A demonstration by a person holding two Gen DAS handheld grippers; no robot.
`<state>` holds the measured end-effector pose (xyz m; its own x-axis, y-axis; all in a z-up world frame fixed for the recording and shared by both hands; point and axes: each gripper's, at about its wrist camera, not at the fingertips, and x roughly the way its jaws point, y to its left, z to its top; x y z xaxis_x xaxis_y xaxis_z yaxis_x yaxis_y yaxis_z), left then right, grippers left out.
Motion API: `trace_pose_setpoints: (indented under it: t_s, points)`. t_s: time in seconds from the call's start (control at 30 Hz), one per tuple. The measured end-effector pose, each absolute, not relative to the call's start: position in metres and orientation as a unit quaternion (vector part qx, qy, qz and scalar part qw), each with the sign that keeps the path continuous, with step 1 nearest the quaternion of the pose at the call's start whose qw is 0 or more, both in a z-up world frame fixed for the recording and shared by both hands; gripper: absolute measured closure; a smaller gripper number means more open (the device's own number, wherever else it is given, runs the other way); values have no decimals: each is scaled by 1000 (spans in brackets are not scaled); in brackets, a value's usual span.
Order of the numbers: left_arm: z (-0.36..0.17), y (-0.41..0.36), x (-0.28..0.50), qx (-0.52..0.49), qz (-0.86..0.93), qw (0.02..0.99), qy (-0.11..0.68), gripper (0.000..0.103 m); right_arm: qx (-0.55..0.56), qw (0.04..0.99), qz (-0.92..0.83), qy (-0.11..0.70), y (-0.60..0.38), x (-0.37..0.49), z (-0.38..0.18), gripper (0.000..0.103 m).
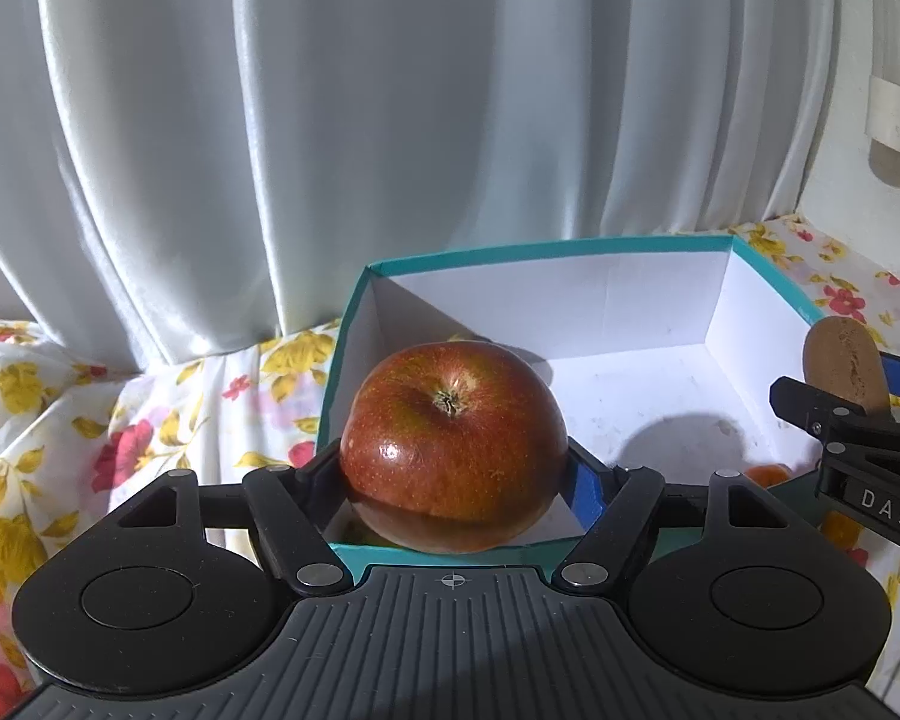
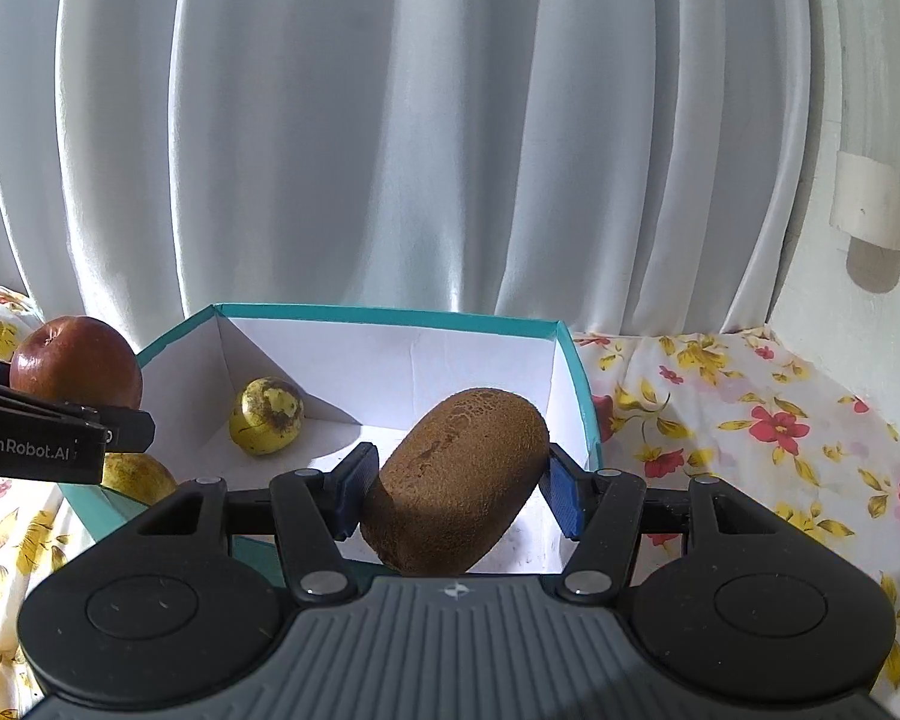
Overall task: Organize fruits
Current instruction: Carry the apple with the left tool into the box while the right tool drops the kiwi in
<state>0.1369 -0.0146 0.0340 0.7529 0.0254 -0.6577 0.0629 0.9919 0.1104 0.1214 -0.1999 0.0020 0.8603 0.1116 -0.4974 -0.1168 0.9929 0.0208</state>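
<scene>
Gripping a red apple (image 1: 453, 444) in my left jaws (image 1: 456, 474) and a kiwi (image 2: 456, 486), long axis tilted up to the right, in my right jaws (image 2: 453, 495), I hold both above the teal box (image 2: 576, 384), its open floor directly beneath.

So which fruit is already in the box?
Find the teal box with white walls before the curtain. In its far left corner lies a yellow fruit, small and round. Its dark blotches set it apart from the red apple and brown kiwi.
</scene>
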Motion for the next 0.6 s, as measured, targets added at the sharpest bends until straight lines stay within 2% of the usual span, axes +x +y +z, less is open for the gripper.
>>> trace_pose_setpoints:
  t_s: [0.43,0.57,0.6]
  points:
    - [24,-15,144,71,-6,929,362,26,-16,964,56,260,-195,125,-3,45]
    - [28,-13,140,71,-3,934,349,24,-28,967,53,246,-194,125,-1,46]
    - [32,-13,136,72,-3,939,336,20,-23,968,54,245,-195,124,-1,46]
